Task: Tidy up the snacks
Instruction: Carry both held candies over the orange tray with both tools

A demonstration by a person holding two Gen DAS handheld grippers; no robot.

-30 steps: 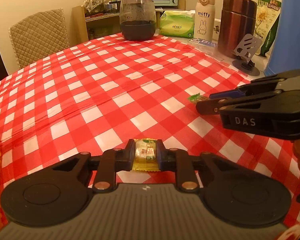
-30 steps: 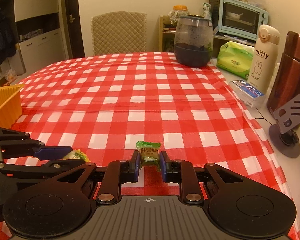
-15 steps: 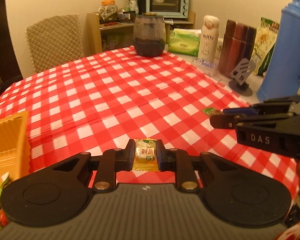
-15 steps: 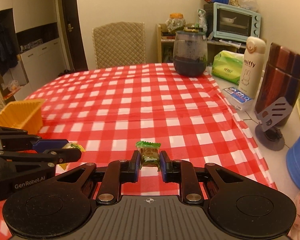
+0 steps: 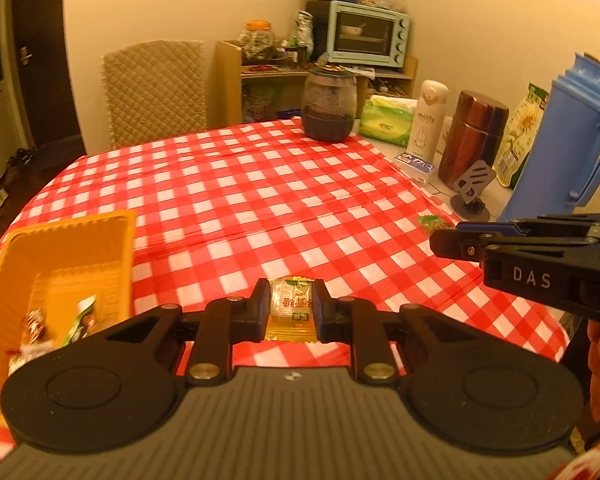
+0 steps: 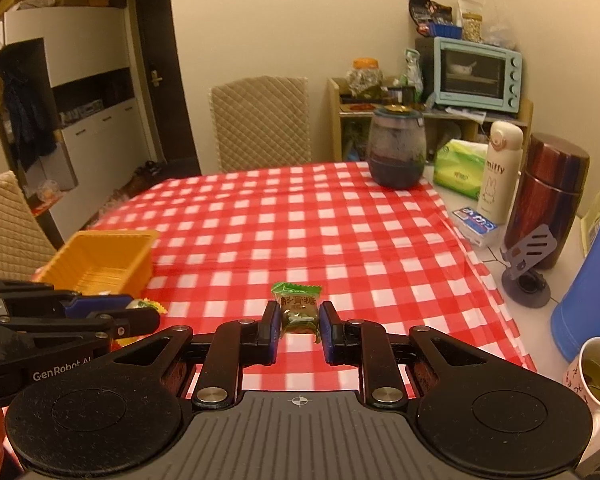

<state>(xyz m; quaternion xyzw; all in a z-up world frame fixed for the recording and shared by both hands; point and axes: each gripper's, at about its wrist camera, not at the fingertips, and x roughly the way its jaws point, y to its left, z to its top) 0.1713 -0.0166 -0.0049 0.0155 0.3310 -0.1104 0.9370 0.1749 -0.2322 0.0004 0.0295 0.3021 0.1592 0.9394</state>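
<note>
A: Why is the big bench [image 6: 300, 216] bare across the middle, with the tall things pushed along its far-right edge?

B: I judge the checked cloth is kept free as working room. The blue jug [image 5: 560, 140], the brown flask [image 6: 548, 196] and the dark glass jar [image 6: 396, 148] stand along the side, out of the way of both hands.

A: And the orange tray [image 5: 66, 256] at the left?

B: It looks like the collecting spot. A few wrapped snacks lie in its near end, so that is probably where the loose ones go. It sits just beside the left gripper [image 5: 290, 308], within easy reach.

A: What is each gripper doing?

B: Both are clenched, each on 1 sweet. The left gripper pinches a yellow candy [image 5: 291, 306] between its pads, held above the cloth close to the tray's right wall. The right gripper [image 6: 300, 320] clamps a green candy [image 6: 298, 308] by its lower half, so the crimped top sticks up past the fingertips.

A: Why grip them across the middle?

B: My guess: the small wrappers are slippery, and a squeeze across the body keeps them from twisting out before release over the tray.
</note>
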